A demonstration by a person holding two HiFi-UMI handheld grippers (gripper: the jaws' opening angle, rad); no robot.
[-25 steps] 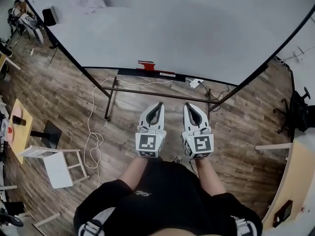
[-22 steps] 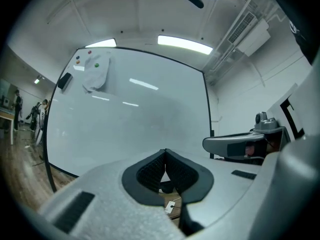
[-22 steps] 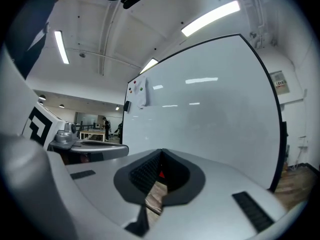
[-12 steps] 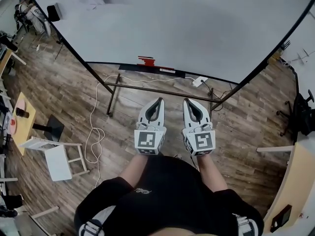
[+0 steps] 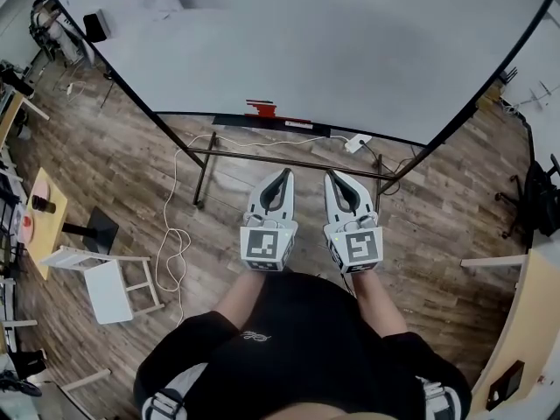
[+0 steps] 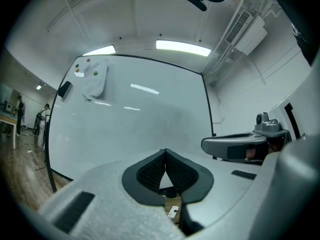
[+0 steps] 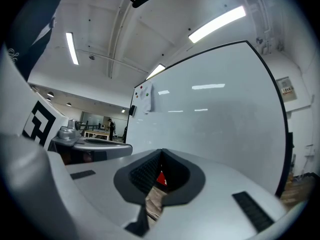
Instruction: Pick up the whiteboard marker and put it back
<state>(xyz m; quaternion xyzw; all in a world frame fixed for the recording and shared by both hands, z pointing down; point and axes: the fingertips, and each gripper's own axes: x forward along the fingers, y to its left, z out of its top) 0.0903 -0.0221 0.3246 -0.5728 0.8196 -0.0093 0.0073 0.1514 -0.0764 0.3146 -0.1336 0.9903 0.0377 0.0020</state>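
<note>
A large whiteboard on a black stand fills the upper part of the head view. On its tray rests a red thing, with a small red and white item beside it; both are too small to name as the marker. My left gripper and right gripper are held side by side in front of the tray, pointing at the board, both shut and empty. In the left gripper view the left gripper faces the board. Through the right gripper a red patch shows.
A white power strip lies under the board and a white cable trails across the wooden floor. A white stool and a yellow table stand at the left. A desk and a black chair stand at the right.
The head view has drifted a little, so the board and tray sit slightly differently. Both grippers stay shut and side by side, edged slightly up the picture toward the tray.
</note>
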